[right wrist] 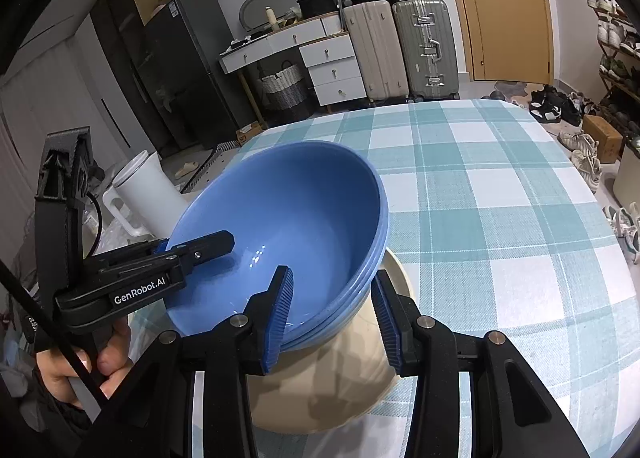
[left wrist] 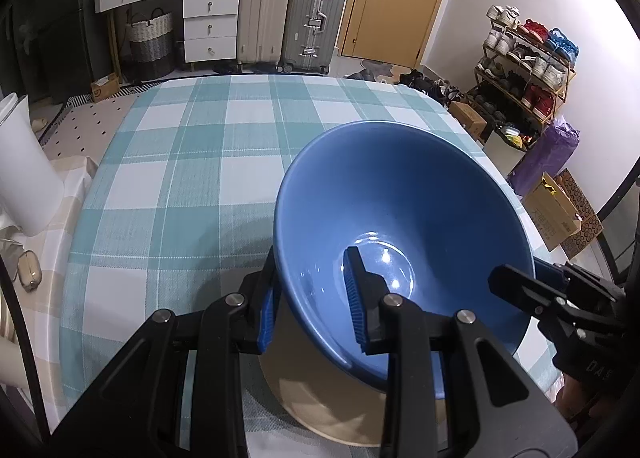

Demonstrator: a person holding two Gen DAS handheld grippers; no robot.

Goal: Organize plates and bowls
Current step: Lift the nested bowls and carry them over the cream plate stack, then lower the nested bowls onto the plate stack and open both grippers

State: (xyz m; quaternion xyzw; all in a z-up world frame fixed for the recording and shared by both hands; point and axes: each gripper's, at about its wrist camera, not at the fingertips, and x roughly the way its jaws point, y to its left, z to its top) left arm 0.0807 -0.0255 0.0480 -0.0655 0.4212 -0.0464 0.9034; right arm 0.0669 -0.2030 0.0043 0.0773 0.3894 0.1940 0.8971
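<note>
The blue bowls are already nested into one stack, several rims showing at its right edge, and that stack sits tilted over the beige plates near the front of the checked surface. I see no other dish lying loose on the cloth, so the gathering looks largely done; what seems left is to settle the bowls level on the plates, or beside them, and let go.

The left claw is narrow, one pad inside the top bowl and one outside, pinching the near rim. The right claw stands wider and straddles the stacked rims on the other side; its inner pad touches the bowl wall, but whether the outer pad presses I cannot tell
</note>
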